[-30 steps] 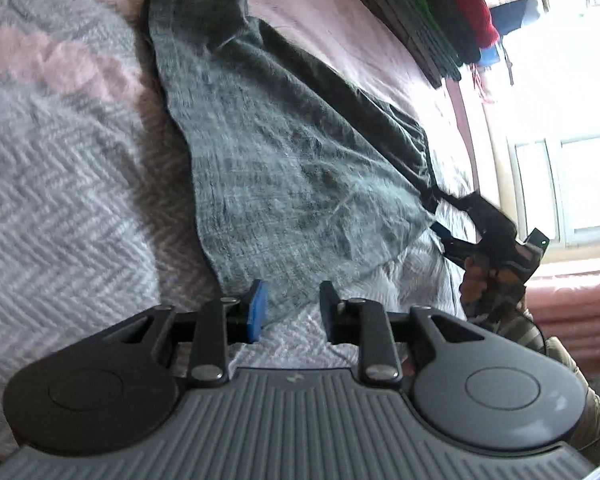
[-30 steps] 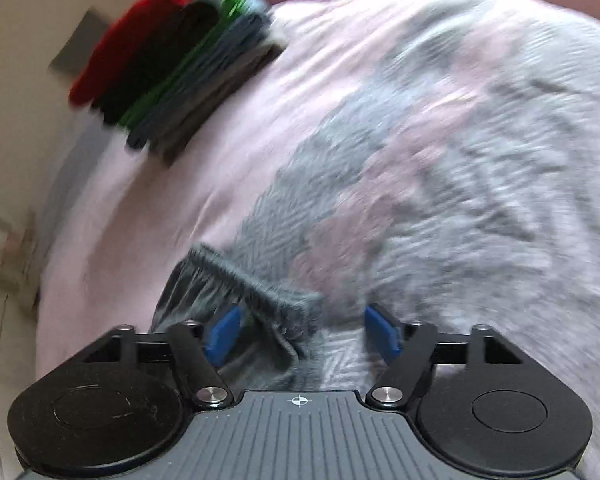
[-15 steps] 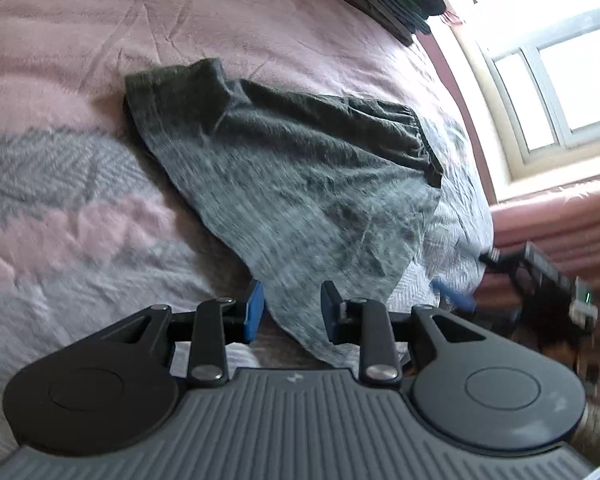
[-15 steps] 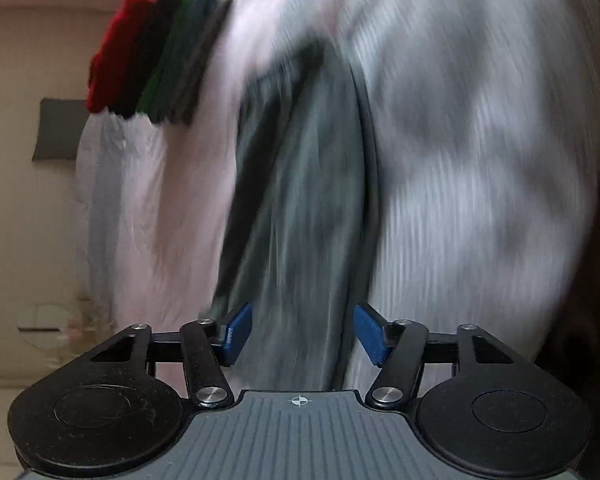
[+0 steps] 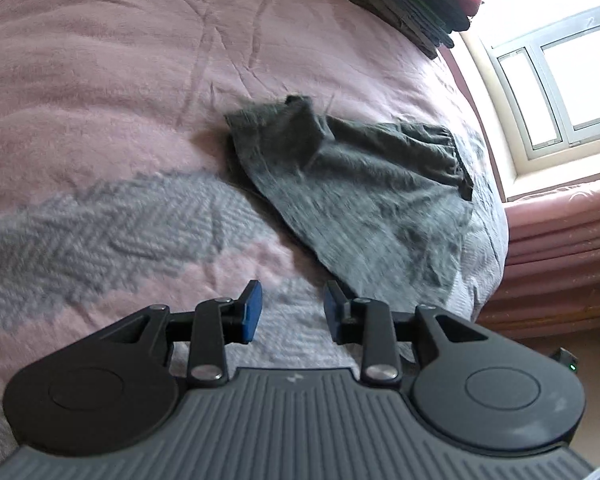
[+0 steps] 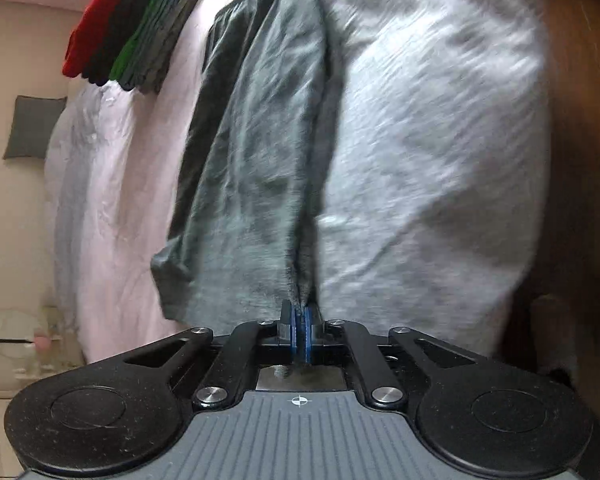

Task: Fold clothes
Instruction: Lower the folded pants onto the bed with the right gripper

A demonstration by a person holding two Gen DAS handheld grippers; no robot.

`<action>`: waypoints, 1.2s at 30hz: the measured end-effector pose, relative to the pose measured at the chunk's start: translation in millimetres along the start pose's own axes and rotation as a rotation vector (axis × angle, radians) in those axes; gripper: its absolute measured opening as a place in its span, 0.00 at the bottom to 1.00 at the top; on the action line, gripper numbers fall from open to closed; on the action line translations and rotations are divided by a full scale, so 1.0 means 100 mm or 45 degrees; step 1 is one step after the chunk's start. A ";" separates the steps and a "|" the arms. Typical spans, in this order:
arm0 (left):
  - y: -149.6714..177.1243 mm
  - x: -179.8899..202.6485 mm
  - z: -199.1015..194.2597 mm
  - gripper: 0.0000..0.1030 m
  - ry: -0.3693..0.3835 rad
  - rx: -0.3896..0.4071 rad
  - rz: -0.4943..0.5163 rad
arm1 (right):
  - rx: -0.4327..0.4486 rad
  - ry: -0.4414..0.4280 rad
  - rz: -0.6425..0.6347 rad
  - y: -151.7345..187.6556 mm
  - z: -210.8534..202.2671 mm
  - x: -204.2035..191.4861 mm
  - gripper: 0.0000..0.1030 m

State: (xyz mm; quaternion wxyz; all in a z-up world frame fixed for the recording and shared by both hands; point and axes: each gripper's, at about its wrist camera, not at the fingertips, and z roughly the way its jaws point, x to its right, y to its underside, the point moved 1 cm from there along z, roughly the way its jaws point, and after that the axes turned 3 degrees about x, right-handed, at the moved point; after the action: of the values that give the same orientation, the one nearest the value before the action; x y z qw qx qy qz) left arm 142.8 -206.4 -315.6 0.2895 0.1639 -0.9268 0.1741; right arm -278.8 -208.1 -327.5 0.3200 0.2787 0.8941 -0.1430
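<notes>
My right claw (image 6: 300, 334) pinches the limp grey shorts (image 6: 256, 128) by their near hem, left claw (image 5: 291, 312) released, its nearest corner just ahead.

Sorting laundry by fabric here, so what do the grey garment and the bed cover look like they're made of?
Grey garment: thin, matte heathered knit, probably cotton jersey; it drapes and wrinkles softly. Bed cover: thicker woven textile, pink and grey with a raised herringbone texture, matte; fibre unclear.

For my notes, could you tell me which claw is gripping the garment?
The right claw, shut on the grey garment; the left claw is open and empty.
</notes>
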 end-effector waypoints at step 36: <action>-0.90 -0.31 0.52 0.25 0.028 -0.065 0.297 | 0.095 -0.018 -0.112 0.24 -0.22 -0.07 0.52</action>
State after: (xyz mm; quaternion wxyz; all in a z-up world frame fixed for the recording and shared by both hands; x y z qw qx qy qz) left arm 178.0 -301.5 -353.7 0.2817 0.0455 -0.9405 0.1847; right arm -271.3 -181.9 -308.0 0.3093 0.2499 0.8972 -0.1921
